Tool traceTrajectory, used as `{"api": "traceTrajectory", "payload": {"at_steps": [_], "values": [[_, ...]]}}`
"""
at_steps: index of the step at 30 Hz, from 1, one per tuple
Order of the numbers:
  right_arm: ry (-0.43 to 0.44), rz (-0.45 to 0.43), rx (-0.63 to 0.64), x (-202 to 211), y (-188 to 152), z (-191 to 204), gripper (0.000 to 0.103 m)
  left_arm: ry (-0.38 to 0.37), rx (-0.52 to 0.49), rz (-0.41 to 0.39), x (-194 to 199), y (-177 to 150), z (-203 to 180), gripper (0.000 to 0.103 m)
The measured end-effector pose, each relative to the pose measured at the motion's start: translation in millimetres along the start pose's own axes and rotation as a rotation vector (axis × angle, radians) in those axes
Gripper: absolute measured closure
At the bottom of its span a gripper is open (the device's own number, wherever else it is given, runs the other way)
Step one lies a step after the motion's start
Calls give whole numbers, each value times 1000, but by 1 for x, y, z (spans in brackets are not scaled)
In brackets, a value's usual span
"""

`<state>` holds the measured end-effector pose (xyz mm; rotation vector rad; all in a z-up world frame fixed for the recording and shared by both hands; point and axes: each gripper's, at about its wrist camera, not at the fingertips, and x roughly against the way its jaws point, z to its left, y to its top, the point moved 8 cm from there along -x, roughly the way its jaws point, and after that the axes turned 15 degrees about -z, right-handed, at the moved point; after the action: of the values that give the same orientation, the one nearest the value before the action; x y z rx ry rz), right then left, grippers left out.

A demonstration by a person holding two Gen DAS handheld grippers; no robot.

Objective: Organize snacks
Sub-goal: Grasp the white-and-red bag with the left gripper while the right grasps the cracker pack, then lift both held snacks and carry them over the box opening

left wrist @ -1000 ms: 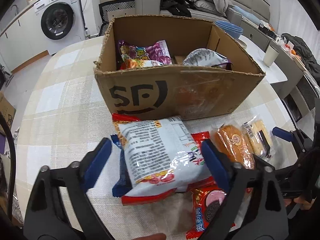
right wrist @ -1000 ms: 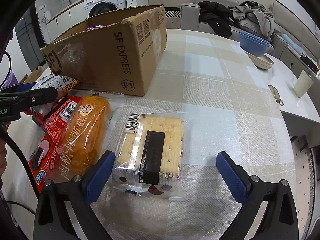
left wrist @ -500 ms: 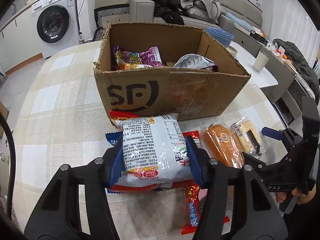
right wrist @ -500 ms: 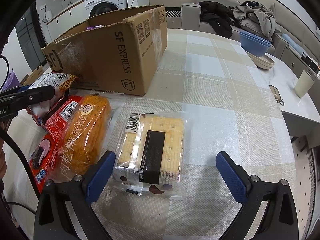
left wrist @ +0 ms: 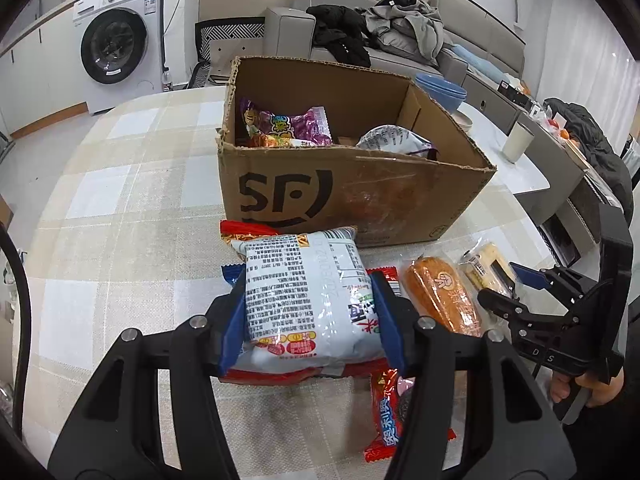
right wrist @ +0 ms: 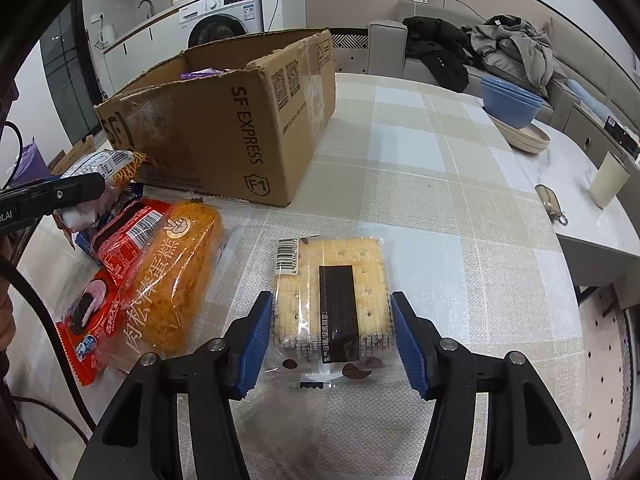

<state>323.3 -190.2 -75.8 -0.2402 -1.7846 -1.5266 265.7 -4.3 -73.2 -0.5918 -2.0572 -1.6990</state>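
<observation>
My left gripper [left wrist: 310, 320] is shut on a white snack bag [left wrist: 308, 296] and holds it just in front of the open cardboard box [left wrist: 352, 196], which has several snack packets inside. My right gripper [right wrist: 330, 332] has closed in around a clear-wrapped cracker pack [right wrist: 330, 292] lying on the table; its blue pads [right wrist: 256, 336] touch the wrapper's sides. An orange cake pack [right wrist: 172, 272] and red cookie packs [right wrist: 120, 240] lie to its left. The box also shows in the right wrist view [right wrist: 224, 120].
The checked tablecloth [right wrist: 440, 200] covers the table. Blue bowls on beige plates [right wrist: 516, 116], a cup [right wrist: 608, 180] and a small key-like object [right wrist: 550, 200] sit at the far right. A sofa with clothes [left wrist: 380, 32] and a washing machine [left wrist: 116, 48] stand behind.
My left gripper closed on the white snack bag and lifted it slightly. My right gripper narrowed from wide open to touching the cracker pack's sides.
</observation>
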Motion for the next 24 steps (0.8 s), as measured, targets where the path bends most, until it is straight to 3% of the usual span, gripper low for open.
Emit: {"api": "traceTrajectory", "payload": {"at_steps": [24], "values": [[6,-183,-44,46,39,10,44,-30,21,-124,67,26,24,50]]}}
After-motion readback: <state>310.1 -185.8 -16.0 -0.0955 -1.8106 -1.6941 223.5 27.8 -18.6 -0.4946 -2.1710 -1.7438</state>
